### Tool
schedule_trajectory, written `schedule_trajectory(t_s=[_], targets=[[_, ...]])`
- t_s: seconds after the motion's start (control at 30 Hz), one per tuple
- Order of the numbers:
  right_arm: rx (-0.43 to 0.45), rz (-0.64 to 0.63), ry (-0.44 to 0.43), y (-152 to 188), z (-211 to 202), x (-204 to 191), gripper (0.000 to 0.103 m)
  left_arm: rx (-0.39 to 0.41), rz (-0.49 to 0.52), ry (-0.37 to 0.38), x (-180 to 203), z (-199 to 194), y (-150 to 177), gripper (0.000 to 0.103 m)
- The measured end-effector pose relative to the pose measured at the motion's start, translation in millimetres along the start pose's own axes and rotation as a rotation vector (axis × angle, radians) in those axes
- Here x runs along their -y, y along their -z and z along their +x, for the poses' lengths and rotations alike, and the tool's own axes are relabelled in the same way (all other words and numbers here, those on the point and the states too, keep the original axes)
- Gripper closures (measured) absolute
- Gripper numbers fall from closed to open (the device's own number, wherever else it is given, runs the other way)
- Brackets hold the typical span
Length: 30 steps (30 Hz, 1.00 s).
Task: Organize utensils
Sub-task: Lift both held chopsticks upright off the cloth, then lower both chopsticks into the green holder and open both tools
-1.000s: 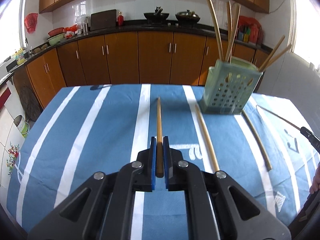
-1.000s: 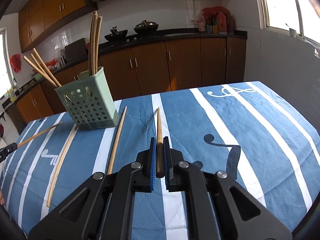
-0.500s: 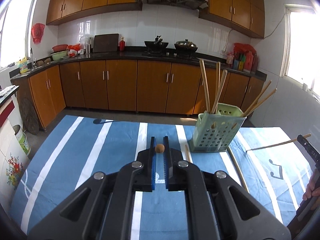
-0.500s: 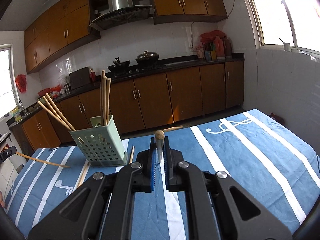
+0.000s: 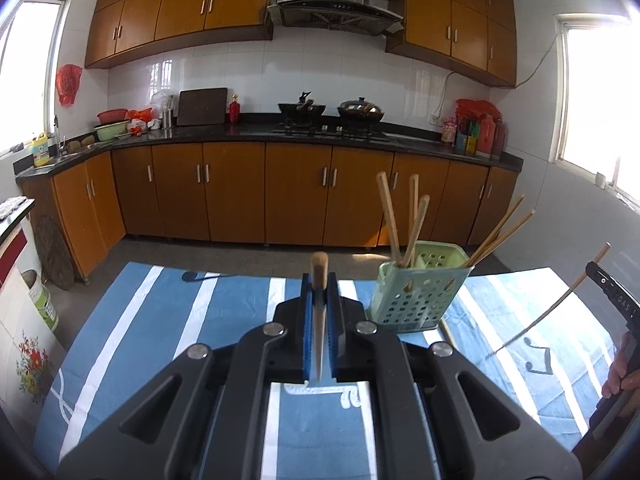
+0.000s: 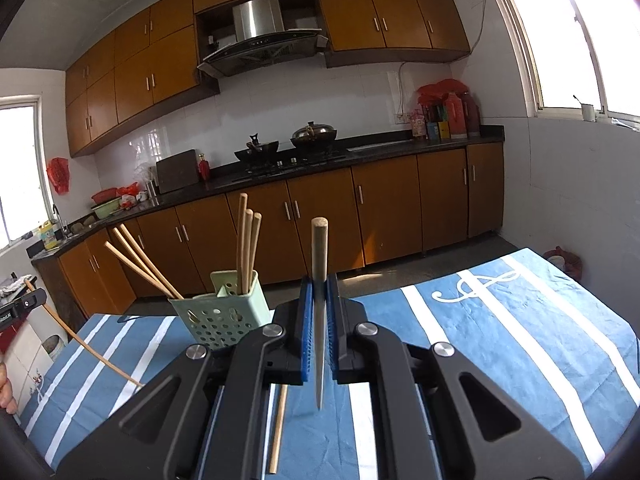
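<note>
Chopsticks (image 5: 319, 308) (tan wood, tapered) stand clamped in both grippers (image 6: 319, 328).

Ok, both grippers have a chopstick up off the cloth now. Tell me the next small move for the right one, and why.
Probably carry the right gripper left toward the pale green perforated plastic holder and tip its brown wooden chopstick over the open top. That chopstick is clamped and clear of the blue striped tablecloth, and the holder already stands with other chopsticks in it.
</note>
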State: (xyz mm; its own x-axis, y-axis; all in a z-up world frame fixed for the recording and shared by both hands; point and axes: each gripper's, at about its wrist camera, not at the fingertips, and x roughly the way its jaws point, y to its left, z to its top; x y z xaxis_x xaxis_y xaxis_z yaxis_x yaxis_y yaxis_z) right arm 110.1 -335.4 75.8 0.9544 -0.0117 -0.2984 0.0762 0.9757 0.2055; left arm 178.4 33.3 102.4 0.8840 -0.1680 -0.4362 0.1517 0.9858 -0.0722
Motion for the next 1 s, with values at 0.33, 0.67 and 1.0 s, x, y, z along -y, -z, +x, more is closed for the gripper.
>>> schedule_trajectory(t_s=[0.33, 0.67, 1.0], targets=[[0.140, -0.006, -0.120, -56.4, -22.5, -33.4, 0.096, 0.137, 0.016, 0.093, 41.3, -21.4, -62.8, 0.096], [0.275, -0.010, -0.113, -100.3, 13.5, -71.4, 0.096, 0.291, -0.078, 0.111, 91.3, 14.0, -142.9, 0.096], [0.204, 0.013, -0.093, -77.5, 72.3, -76.3, 0.096, 0.330, -0.120, 0.051, 98.1, 81.9, -135.7, 0.096]])
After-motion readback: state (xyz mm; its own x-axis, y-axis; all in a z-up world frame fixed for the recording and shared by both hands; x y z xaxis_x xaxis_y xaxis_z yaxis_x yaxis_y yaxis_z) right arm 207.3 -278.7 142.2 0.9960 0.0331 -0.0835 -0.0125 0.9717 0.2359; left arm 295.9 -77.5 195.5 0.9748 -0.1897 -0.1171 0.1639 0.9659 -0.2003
